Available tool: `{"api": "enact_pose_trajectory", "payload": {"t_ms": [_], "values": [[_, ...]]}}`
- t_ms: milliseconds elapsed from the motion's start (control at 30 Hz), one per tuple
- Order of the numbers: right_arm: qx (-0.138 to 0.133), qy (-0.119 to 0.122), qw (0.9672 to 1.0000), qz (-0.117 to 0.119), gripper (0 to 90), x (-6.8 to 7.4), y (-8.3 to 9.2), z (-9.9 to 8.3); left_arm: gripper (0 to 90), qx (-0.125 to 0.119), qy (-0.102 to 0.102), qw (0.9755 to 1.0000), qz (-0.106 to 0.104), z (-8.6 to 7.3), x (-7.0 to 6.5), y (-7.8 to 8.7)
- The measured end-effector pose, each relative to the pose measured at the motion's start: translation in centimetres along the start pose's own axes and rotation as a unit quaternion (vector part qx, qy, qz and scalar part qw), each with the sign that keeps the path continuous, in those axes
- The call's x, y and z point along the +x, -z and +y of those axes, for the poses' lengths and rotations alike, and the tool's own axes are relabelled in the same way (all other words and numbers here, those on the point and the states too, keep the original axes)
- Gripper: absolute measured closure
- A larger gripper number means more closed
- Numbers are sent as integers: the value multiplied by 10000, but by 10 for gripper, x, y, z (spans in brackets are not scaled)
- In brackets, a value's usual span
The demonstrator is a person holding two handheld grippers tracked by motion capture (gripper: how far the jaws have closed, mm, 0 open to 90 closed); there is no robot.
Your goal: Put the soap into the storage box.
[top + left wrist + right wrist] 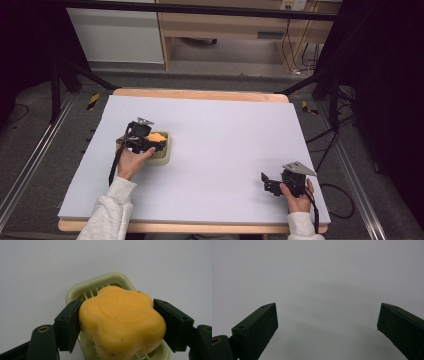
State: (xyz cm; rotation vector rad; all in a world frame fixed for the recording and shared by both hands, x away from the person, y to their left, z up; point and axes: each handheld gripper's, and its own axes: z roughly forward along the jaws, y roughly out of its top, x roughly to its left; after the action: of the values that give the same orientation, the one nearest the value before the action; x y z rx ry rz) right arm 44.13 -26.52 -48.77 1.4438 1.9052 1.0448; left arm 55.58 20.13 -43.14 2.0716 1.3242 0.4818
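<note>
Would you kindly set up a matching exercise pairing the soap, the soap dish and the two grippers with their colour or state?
Things:
1. soap
2. soap dish
3. left gripper
4. right gripper

Descriptions:
A. jaws wide apart, nothing between them
B. pale green, slotted
C. orange-yellow, flower-shaped
D. jaws closed against the bar's sides

Pairs: 1-C, 2-B, 3-D, 4-A
</note>
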Motion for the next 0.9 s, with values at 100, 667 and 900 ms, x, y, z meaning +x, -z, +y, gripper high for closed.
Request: {"api": "enact_pose_trajectory", "payload": {"t_ms": [100, 667, 900], "values": [[-7, 5, 10000, -1, 36, 0, 0, 0, 258, 65, -18, 10000, 7, -2, -1, -3], [-16, 31, 10000, -7, 37, 0, 0, 0, 256, 73, 10, 10000, -27, -12, -2, -7], [-19, 29, 10000, -16, 36, 0, 0, 0, 251, 145, -42, 9999, 8, -14, -6, -7]]}}
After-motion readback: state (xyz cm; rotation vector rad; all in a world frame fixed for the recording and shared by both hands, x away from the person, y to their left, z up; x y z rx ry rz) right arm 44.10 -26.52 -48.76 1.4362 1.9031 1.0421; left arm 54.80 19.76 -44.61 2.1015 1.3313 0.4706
